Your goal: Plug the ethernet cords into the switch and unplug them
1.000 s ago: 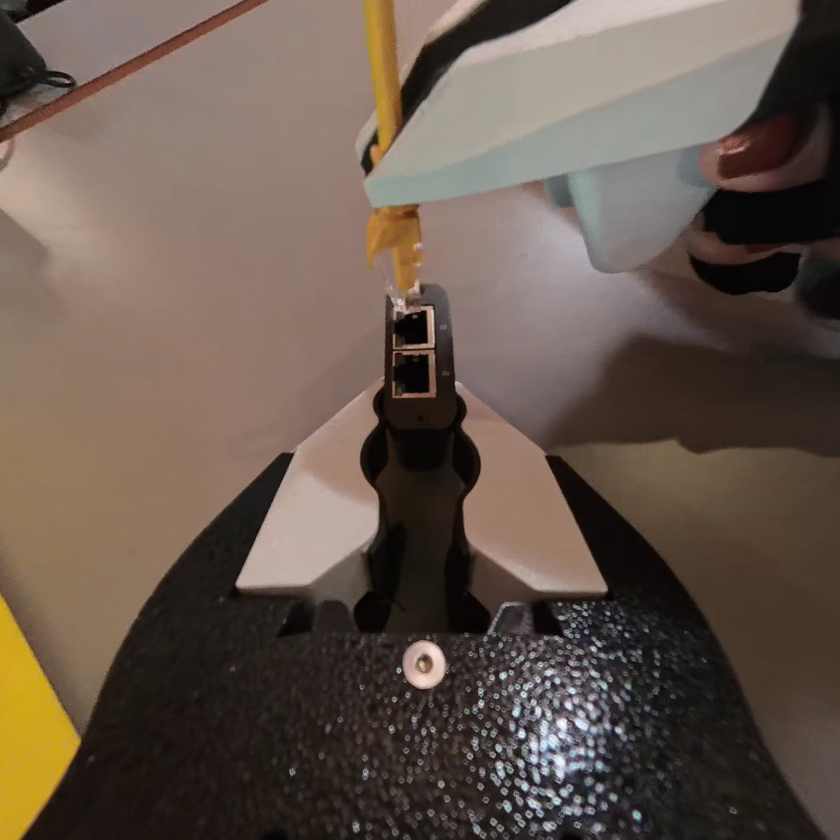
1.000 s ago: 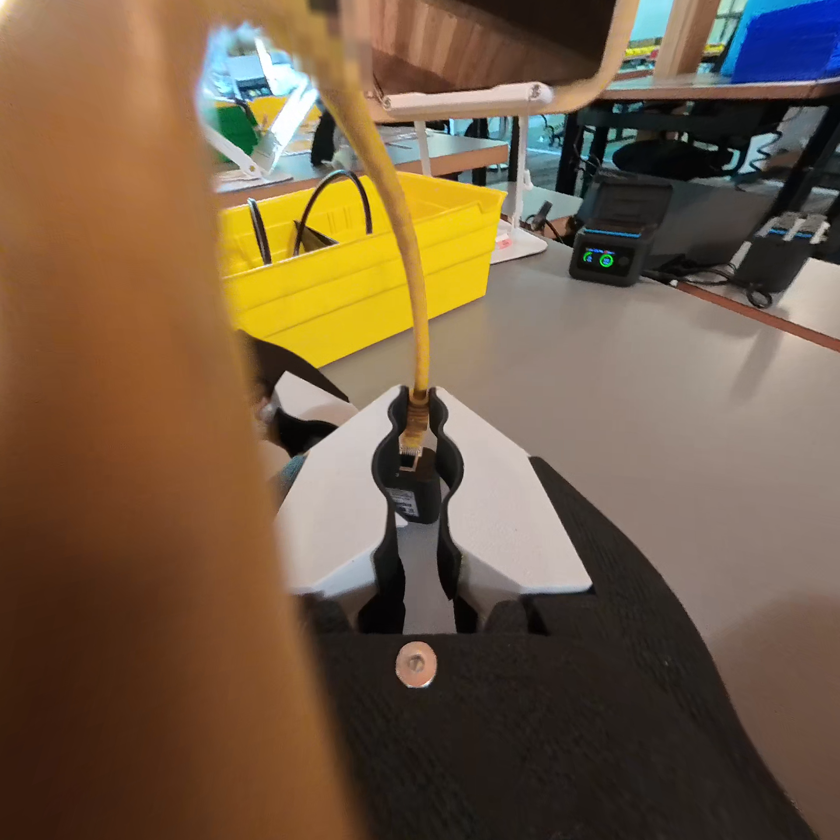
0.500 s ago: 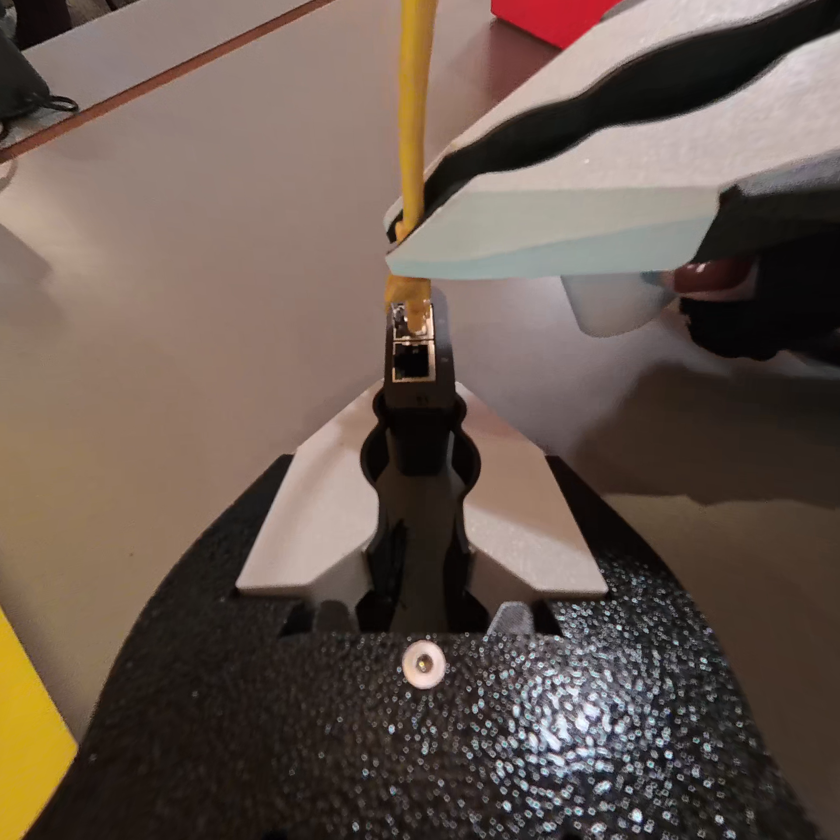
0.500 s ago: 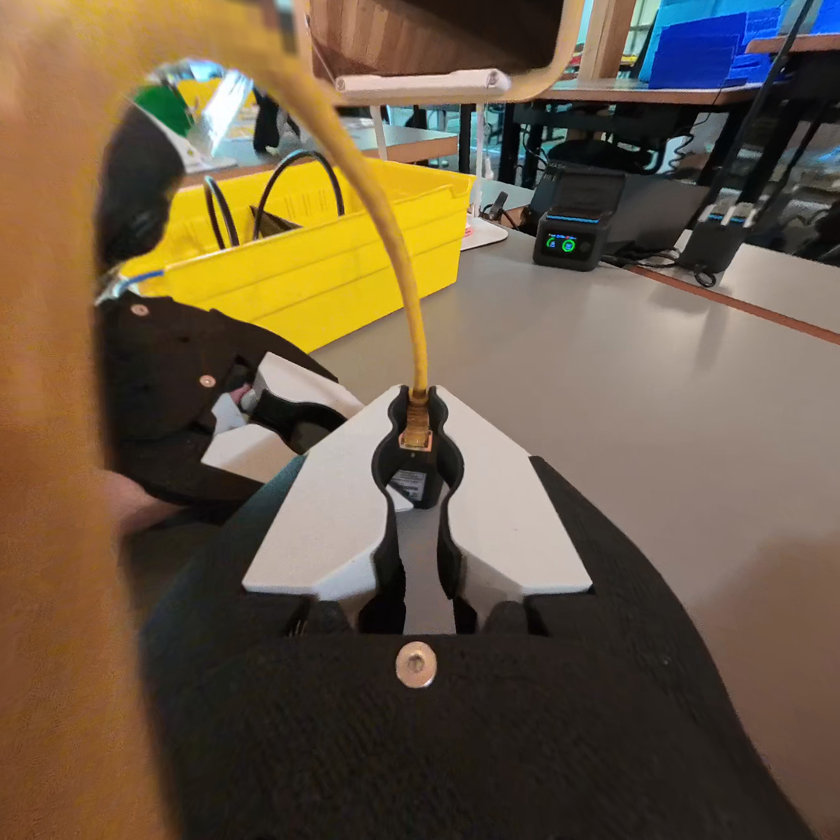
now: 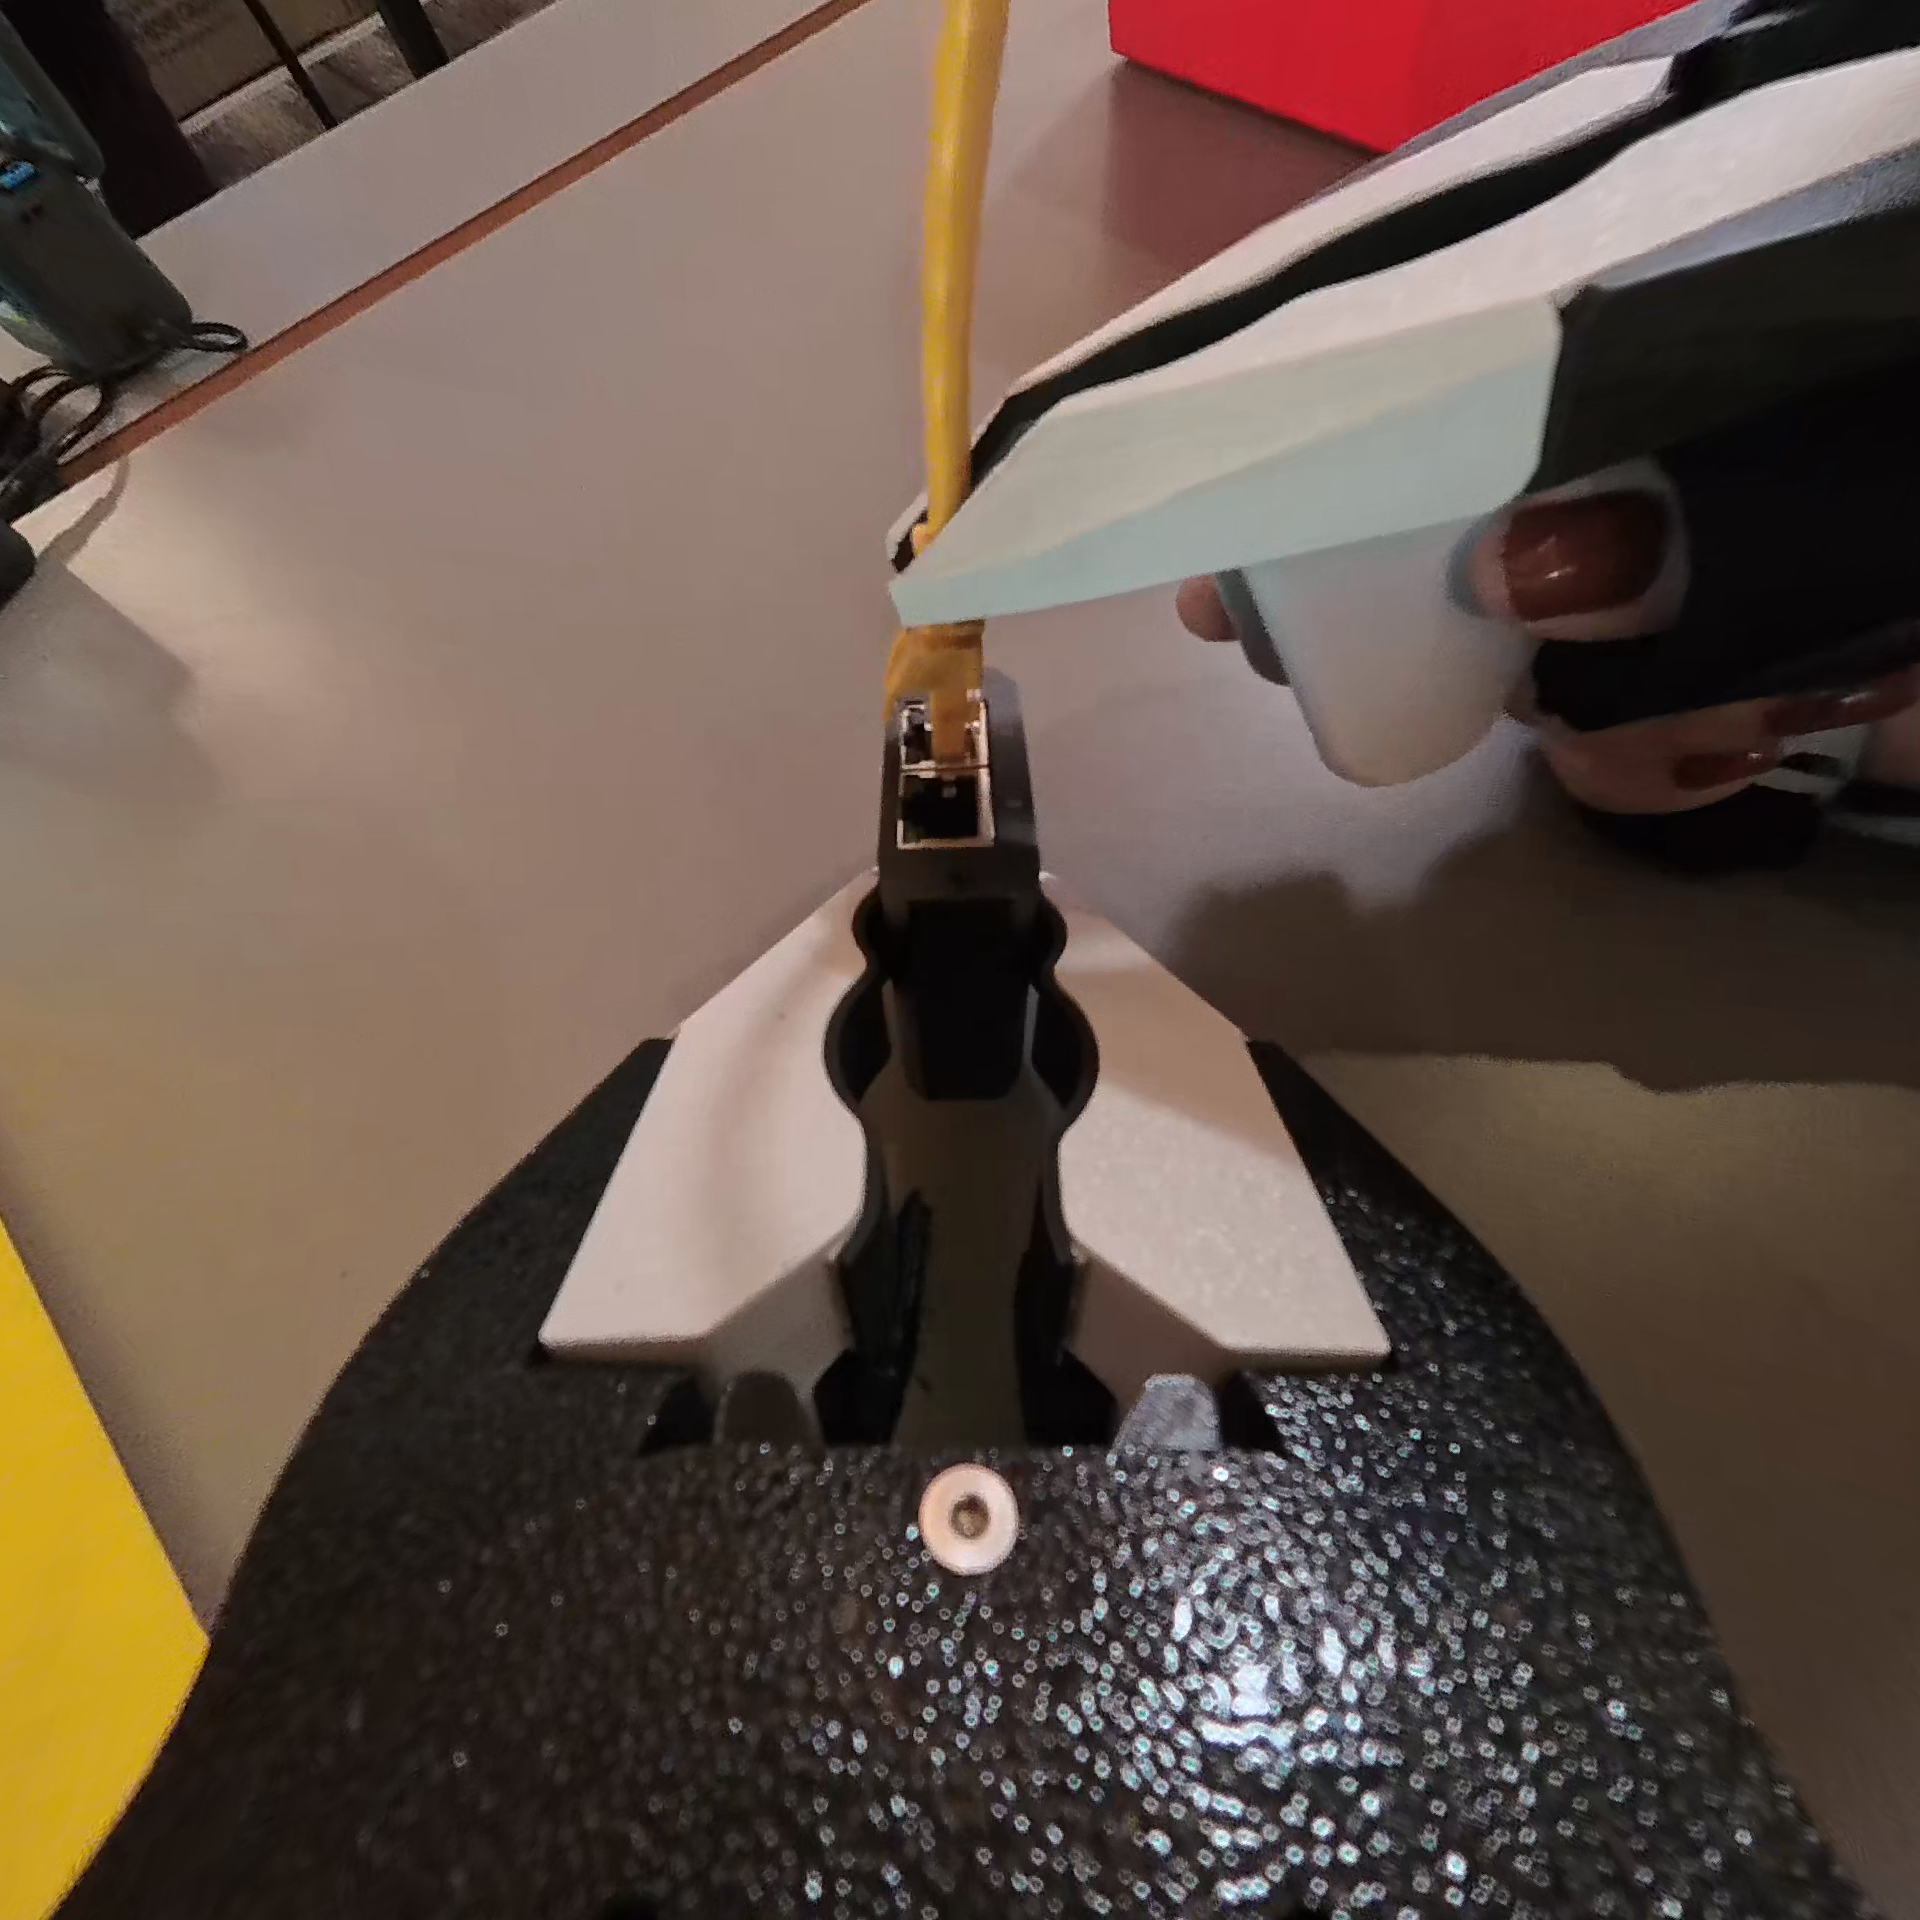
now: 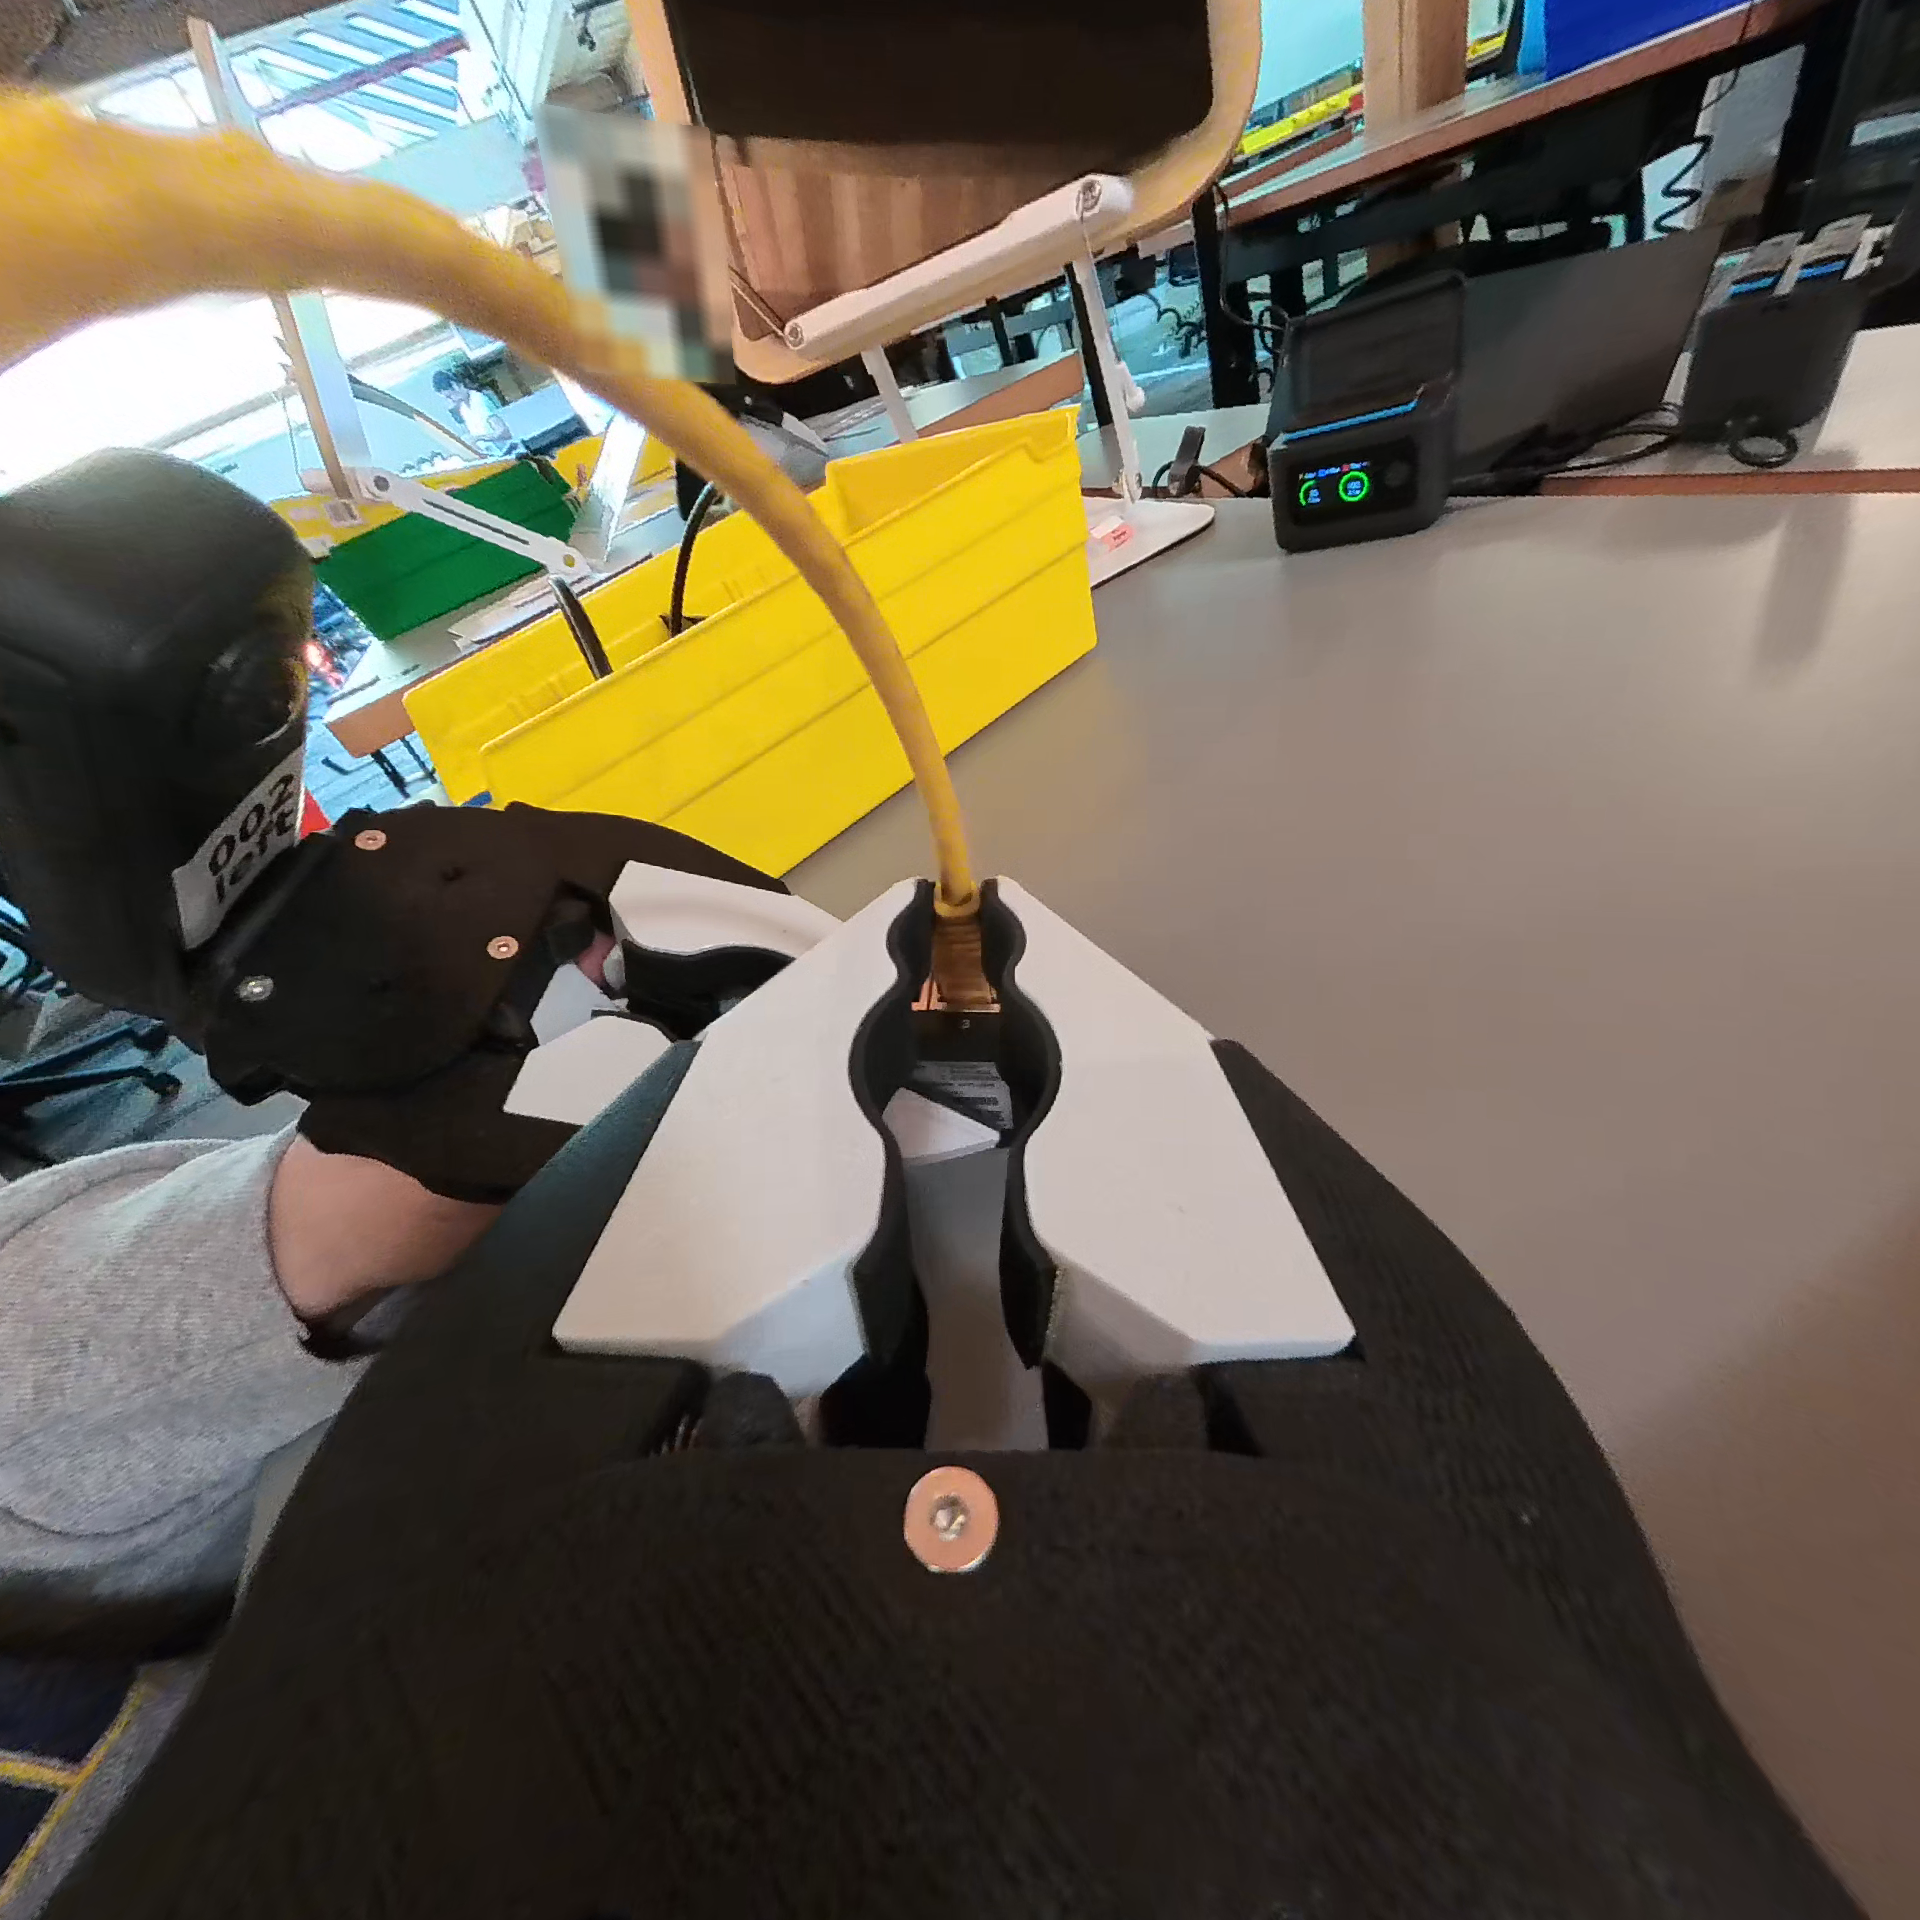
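Note:
My left gripper (image 5: pixel 954 940) is shut on a small black switch (image 5: pixel 956 821) and holds it above the grey table, its two ports facing the camera. A yellow ethernet cord (image 5: pixel 958 249) has its plug (image 5: pixel 940 686) seated in the far port; the near port (image 5: pixel 943 814) is empty. My right gripper (image 6: pixel 956 909) is shut on the yellow cord's plug (image 6: pixel 958 961), right against the black switch (image 6: pixel 961 1081) below it. The right gripper also shows in the left wrist view (image 5: pixel 1226 447), coming in from the right. The left gripper shows at the left of the right wrist view (image 6: pixel 665 935).
A yellow bin (image 6: pixel 790 665) with black cables stands on the table behind the left gripper. A black device with a lit screen (image 6: pixel 1351 468) sits at the back. A red box (image 5: pixel 1351 62) lies at the far edge. A lamp stand (image 6: pixel 1143 520) stands beside the bin. My hands' fingertips stand some 6 cm from each other.
The yellow plug was above the switch's far port a second ago; it has moved down into that port. The right gripper has come lower and closer to the switch.

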